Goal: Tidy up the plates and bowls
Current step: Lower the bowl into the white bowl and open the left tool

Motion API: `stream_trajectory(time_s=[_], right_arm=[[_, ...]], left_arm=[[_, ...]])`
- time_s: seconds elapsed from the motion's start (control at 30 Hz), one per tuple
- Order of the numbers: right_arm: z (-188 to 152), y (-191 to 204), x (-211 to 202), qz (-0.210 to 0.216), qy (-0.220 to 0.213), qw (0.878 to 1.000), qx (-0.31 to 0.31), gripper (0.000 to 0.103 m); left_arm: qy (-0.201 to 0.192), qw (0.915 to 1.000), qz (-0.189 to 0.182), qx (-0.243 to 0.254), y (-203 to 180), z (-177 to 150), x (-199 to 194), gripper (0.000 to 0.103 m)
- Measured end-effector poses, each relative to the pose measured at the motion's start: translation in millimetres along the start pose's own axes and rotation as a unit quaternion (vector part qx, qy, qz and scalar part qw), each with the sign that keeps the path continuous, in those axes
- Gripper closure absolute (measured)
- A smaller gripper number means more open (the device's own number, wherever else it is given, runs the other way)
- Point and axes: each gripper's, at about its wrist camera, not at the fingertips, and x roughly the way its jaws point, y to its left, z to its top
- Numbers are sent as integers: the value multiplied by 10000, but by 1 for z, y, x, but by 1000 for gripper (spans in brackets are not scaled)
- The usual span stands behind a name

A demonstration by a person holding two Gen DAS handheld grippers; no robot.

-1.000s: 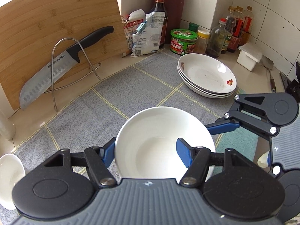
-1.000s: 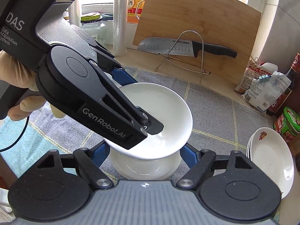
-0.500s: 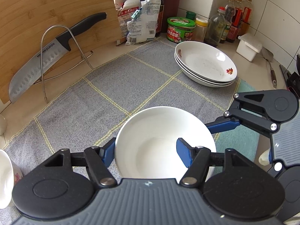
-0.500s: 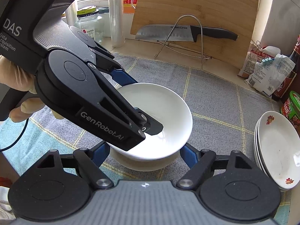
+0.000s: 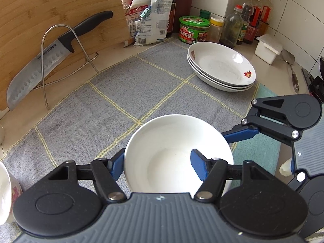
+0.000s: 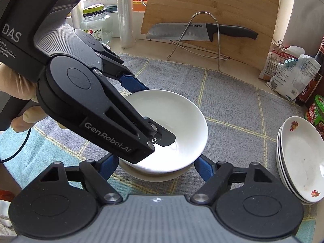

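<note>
A plain white bowl [image 5: 172,141] fills the middle of the left wrist view. My left gripper [image 5: 158,168] is shut on its wall, with one blue finger outside the left rim and the other inside. In the right wrist view this upper bowl [image 6: 178,117] sits in a second white bowl [image 6: 154,175], of which only a thin edge shows. My right gripper [image 6: 157,164] is shut on that lower bowl, a blue finger on each side. A stack of flowered plates [image 5: 220,66] rests on the grey checked cloth [image 5: 121,85] to the right.
A knife on a wire rack [image 5: 46,60] leans on a bamboo board at the back left. Food bags, bottles, a green tin [image 5: 193,29] and a white box [image 5: 267,49] line the wall. Another bowl [image 5: 6,190] stands at the left edge. A gloved hand [image 6: 22,105] holds the left gripper.
Both grippers keep their grips. The view has swung slightly, bringing the plate stack further in. Less of the lower bowl shows beneath the upper one.
</note>
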Motion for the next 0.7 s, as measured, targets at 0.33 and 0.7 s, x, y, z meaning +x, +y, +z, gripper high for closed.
stream_trajectory(time_s=[0.33, 0.7], right_arm=[[-2, 5, -7, 58, -283, 9995, -138, 0], [-4, 5, -15, 38, -384, 9992, -42, 0]], left_arm=[[-91, 10000, -26, 21, 1, -3, -3, 34], [-539, 9981, 214, -219, 12, -15, -32, 10]])
